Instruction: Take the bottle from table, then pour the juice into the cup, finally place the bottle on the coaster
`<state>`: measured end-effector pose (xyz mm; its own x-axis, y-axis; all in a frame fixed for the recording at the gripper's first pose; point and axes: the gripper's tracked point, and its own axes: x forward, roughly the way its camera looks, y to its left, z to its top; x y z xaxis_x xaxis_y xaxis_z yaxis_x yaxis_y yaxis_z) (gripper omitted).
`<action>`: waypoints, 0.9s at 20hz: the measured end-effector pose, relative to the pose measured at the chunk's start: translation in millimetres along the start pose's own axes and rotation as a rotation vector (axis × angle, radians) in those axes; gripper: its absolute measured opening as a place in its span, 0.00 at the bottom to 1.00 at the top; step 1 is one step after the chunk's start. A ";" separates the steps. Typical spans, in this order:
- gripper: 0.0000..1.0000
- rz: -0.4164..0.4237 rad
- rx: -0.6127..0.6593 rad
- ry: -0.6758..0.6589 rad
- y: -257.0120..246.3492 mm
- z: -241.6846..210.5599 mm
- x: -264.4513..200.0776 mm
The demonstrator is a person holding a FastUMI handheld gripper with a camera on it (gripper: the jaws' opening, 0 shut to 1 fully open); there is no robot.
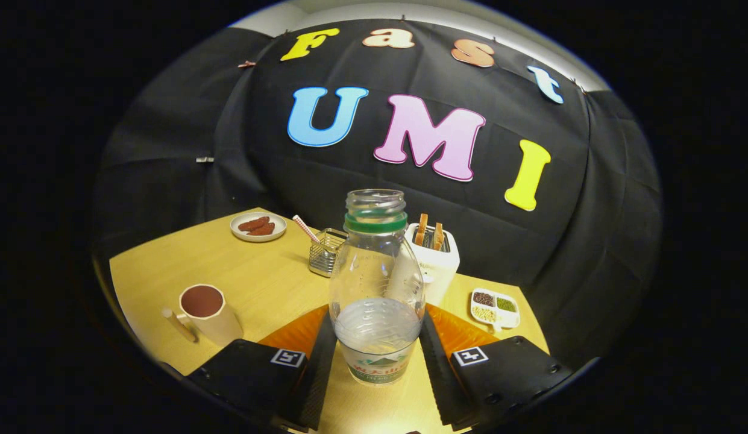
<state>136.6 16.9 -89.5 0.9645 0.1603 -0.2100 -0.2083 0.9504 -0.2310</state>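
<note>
We see the bottle (377, 283) upright between the fingers of the gripper (377, 355), both inner faces pressed against its lower body, so the gripper is clamped on it. The bottle is clear, uncapped, with a green neck ring and a little liquid at the bottom. The cup (208, 313) stands on the table (253, 283) left of the fingers; a toaster (435, 259) sits just beyond the bottle.
</note>
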 end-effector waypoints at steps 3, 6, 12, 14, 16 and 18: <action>0.74 -0.015 -0.112 0.009 9.7 3.8 -0.5; 0.74 -0.038 -0.208 0.027 16.2 3.8 2.3; 0.74 -0.053 -0.439 0.045 27.1 6.0 9.2; 0.74 -0.056 -0.509 0.047 30.4 9.2 12.1; 0.74 -0.051 -0.582 0.043 37.0 10.6 13.0; 0.74 -0.034 -0.655 0.032 45.8 11.6 14.2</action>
<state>142.6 65.8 -92.1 0.9690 0.1152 -0.2185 -0.2435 0.5940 -0.7667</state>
